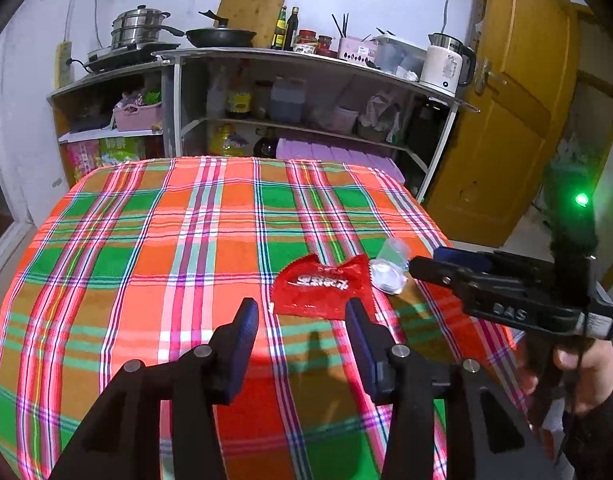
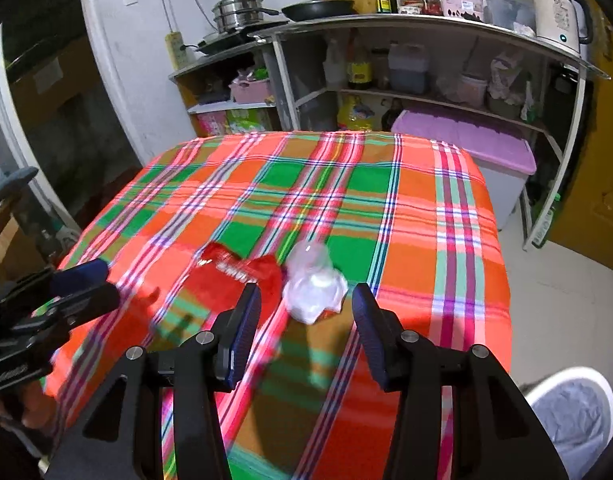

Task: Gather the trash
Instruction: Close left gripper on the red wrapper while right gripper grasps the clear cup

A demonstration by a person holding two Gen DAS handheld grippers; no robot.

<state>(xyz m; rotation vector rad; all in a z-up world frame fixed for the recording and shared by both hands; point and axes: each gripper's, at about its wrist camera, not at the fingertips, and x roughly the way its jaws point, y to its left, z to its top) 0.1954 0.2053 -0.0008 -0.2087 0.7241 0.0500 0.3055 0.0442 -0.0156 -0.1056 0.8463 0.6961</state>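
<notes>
A red snack wrapper (image 1: 320, 286) lies flat on the plaid tablecloth (image 1: 166, 240), with a small clear plastic cup (image 1: 390, 266) tipped over beside it on the right. My left gripper (image 1: 302, 312) is open just short of the wrapper, nothing between its fingers. The right gripper (image 1: 424, 266) comes in from the right, its tips close to the cup. In the right wrist view the cup (image 2: 314, 284) lies ahead of the open right gripper (image 2: 306, 300), the wrapper (image 2: 234, 276) sits to its left, and the left gripper (image 2: 94, 284) shows at the left edge.
Behind the table stands a metal shelf unit (image 1: 306, 60) with pots, a pan, bottles and a kettle (image 1: 446, 62). A purple-lidded bin (image 2: 466, 140) sits past the table's far edge. A yellow door (image 1: 514, 100) is at the right. A shoe (image 2: 570, 404) shows at the lower right.
</notes>
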